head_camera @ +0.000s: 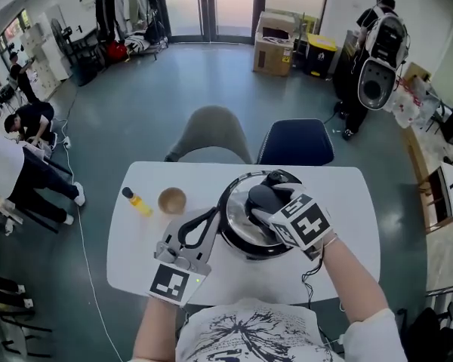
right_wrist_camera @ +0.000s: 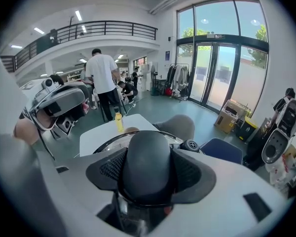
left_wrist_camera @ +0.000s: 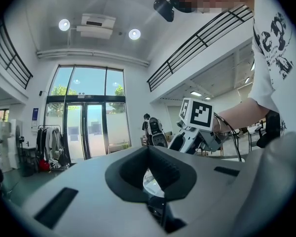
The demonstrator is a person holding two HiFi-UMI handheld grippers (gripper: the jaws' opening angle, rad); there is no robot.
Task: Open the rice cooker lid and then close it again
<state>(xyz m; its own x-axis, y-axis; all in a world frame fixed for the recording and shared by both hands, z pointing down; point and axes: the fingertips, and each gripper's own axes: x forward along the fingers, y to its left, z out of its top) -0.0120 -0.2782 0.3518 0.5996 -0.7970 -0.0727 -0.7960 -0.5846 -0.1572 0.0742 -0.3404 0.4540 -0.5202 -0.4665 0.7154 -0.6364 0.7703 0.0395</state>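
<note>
Rice cooker (head_camera: pixel 245 240): round steel pot, chrome-rimmed lid (head_camera: pixel 231 211) with black knob (right_wrist_camera: pixel 147 162), mid white table (head_camera: pixel 340 210). Right gripper (head_camera: pixel 268 200) clamped on knob; left gripper (head_camera: pixel 214 216) jaw tips together at the cooker's left side. Gripper cubes carry black-and-white square markers (head_camera: pixel 309 225).

Rice cooker (head_camera: pixel 235 219) sits mid-table (head_camera: pixel 340 202). Bowl (head_camera: pixel 172 200) at its 9 o'clock, bottle (head_camera: pixel 137 201) further out. Two chairs (head_camera: pixel 211 130) behind the table at 12.
</note>
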